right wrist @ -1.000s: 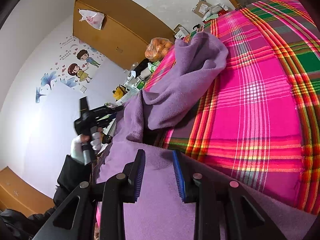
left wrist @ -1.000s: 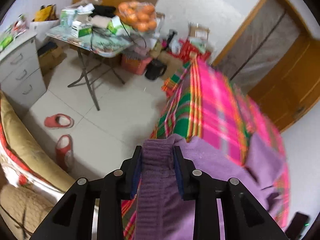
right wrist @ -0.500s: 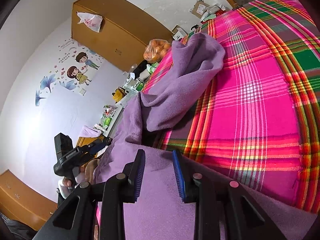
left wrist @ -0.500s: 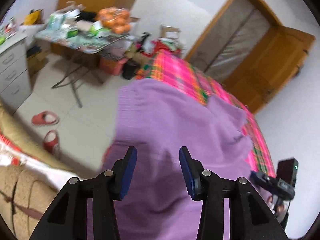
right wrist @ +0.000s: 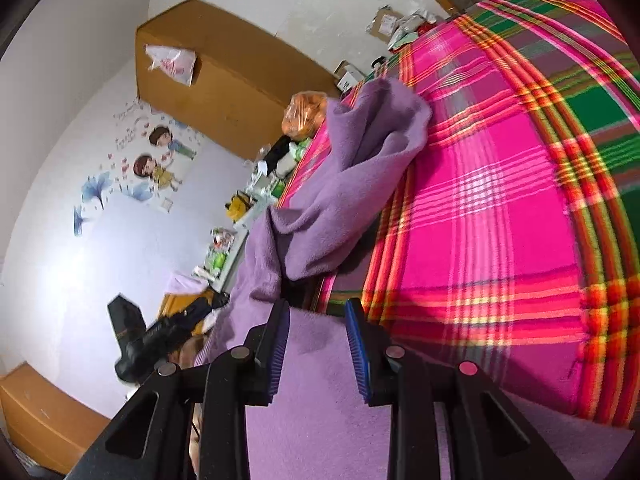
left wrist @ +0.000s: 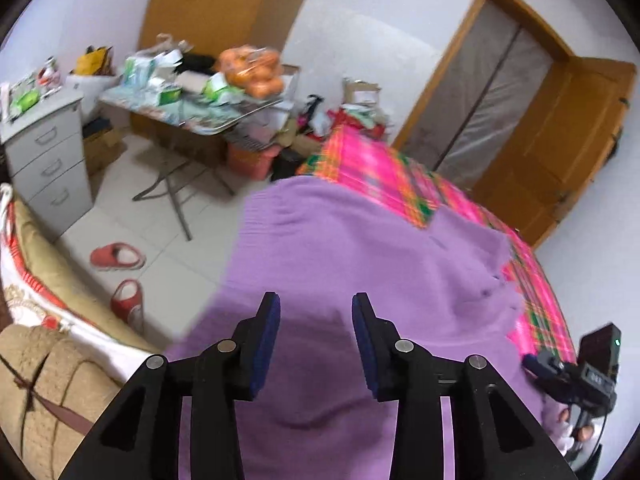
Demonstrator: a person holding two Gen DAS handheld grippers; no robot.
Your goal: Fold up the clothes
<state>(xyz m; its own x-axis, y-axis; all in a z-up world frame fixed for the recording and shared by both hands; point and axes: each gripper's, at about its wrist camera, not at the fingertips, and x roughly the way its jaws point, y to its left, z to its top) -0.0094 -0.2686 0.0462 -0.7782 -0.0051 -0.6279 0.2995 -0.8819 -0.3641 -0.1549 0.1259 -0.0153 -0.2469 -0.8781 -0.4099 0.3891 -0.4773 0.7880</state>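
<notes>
place: home bedroom | showing: pink plaid-covered bed | red slippers lying on tiled floor | cluttered folding table standing nearby

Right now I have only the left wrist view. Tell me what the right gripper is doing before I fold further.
Observer: The right gripper is open, its jaws apart over a flat part of the purple sweater, pinching nothing.
Operator: Now report how the sleeve lies.
Observer: The sleeve lies bunched and curled across the plaid blanket, not flat.
</notes>
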